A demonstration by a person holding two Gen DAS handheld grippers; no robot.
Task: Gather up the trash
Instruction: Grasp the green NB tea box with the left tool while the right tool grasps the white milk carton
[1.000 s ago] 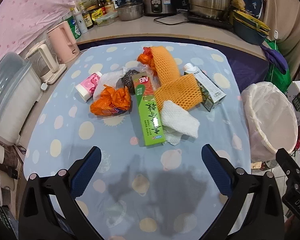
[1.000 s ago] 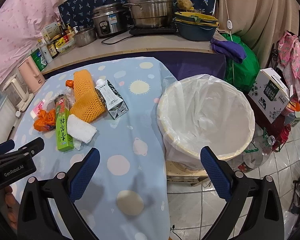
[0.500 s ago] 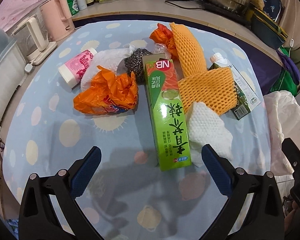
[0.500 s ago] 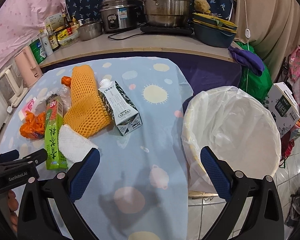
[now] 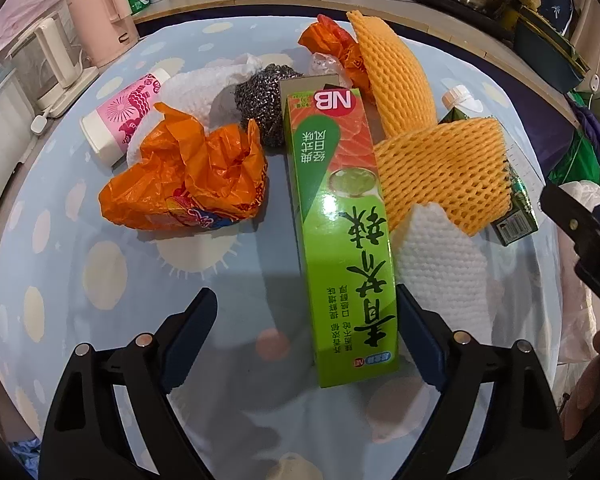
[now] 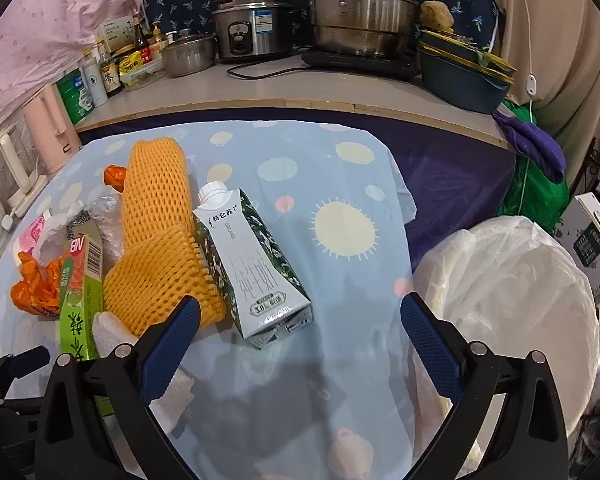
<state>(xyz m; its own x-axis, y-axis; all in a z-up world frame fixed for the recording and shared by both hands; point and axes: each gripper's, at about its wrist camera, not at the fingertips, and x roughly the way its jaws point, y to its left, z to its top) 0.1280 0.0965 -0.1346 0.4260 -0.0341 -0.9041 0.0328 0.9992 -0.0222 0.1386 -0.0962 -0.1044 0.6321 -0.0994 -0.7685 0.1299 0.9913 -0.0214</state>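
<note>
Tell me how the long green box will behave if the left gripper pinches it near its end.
The green box looks like thin cardboard with an open far flap, so probably light and crushable. Gripped near one end, its length may make it droop or swing. It lies flat, so rolling seems unlikely.

Rice cooker [image 6: 252, 26], steamer pot [image 6: 364, 8], pink kettle [image 5: 104, 12] on counter.

Each tool, the left tool [image 5: 306, 334] and the right tool [image 6: 300, 340], has glossy black angular arms with round silver screws and two dark blue textured fingers [image 5: 190, 330], and bare skin shows on the right hand [image 5: 592, 384].
</note>
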